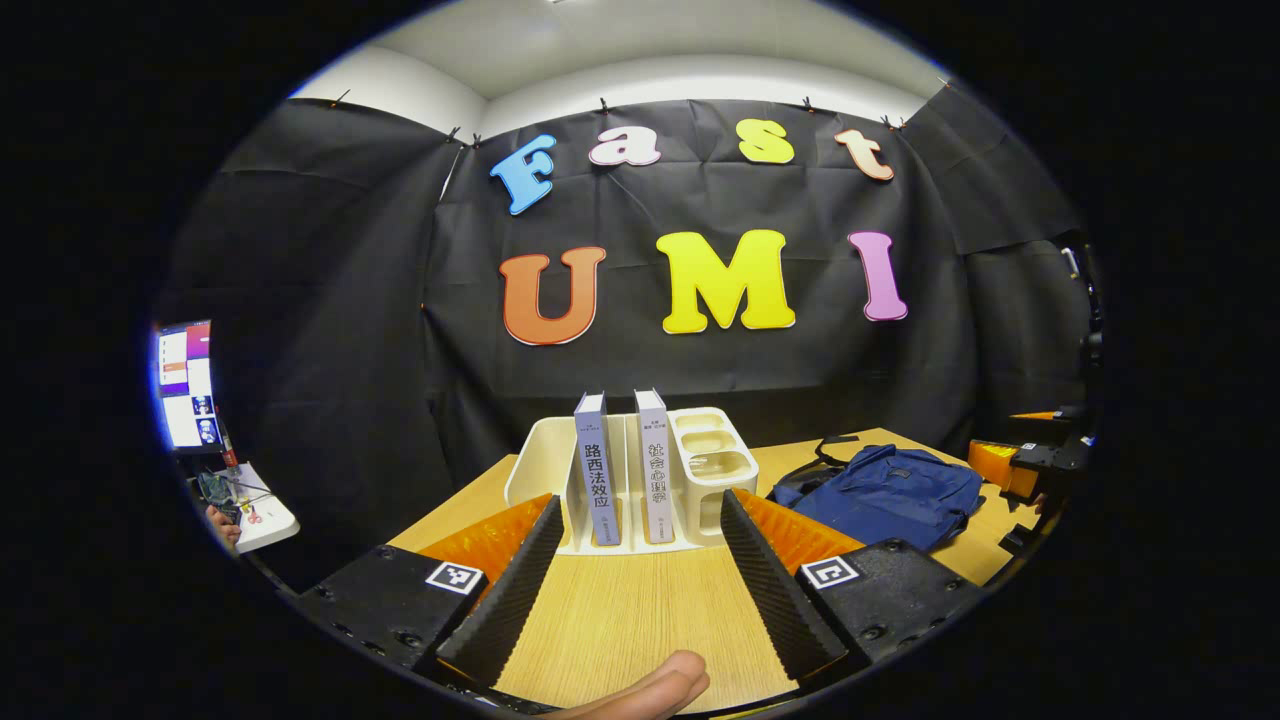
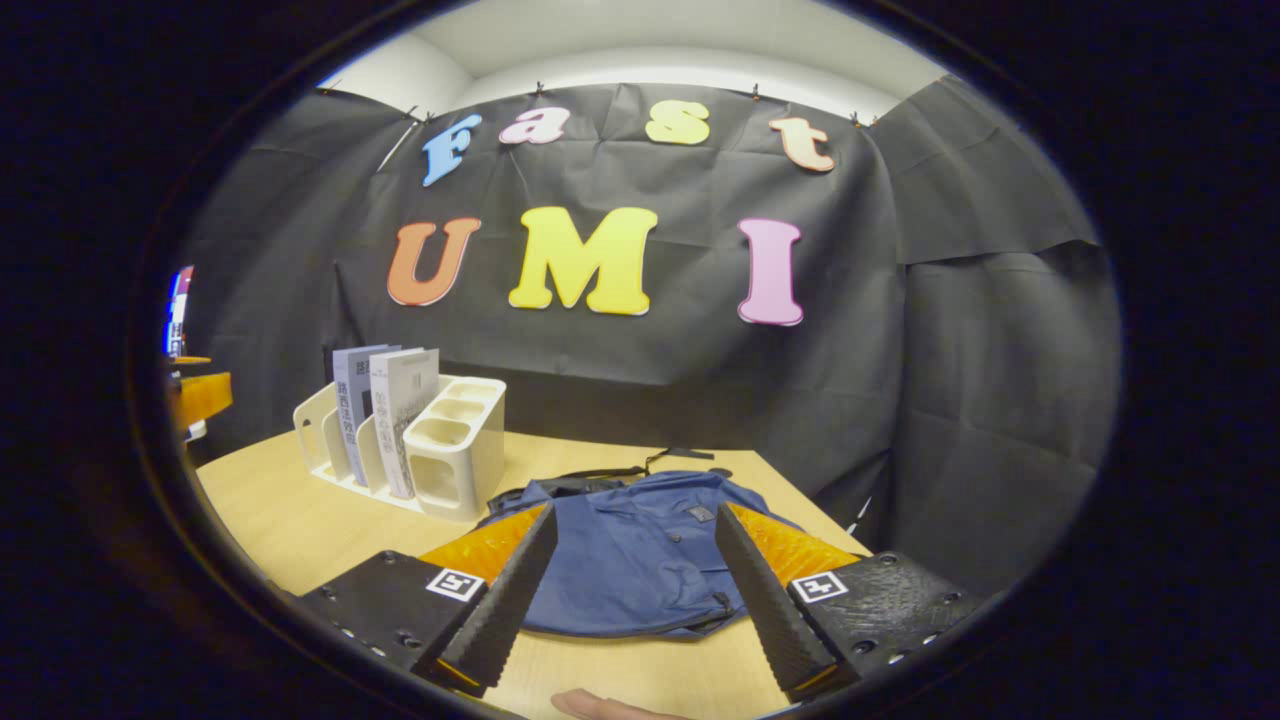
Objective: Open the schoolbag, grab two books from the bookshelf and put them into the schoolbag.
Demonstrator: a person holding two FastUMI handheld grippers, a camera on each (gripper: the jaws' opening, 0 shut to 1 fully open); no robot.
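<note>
Nothing is opened or lifted yet; this looks like the very start. The left gripper [image 1: 635, 580] hangs wide open and empty over the near edge of the table [image 1: 630, 610], facing the white bookshelf [image 1: 640, 480] toward the far edge, where two books [image 1: 625, 470] stand upright. The right gripper [image 2: 630, 590], just as wide and empty, aims at the blue schoolbag [image 2: 640, 560] lying flat and closed beside the shelf. Opening the bag probably comes first, which means finding its zipper.

Two upright grey-spined books [image 1: 597, 470] [image 1: 655, 468] are held side by side in the white plastic bookshelf [image 1: 535, 455] on the light wooden table [image 1: 640, 610]. The blue fabric schoolbag [image 1: 885, 492] is laid flat to the bookshelf's right, near it.
</note>
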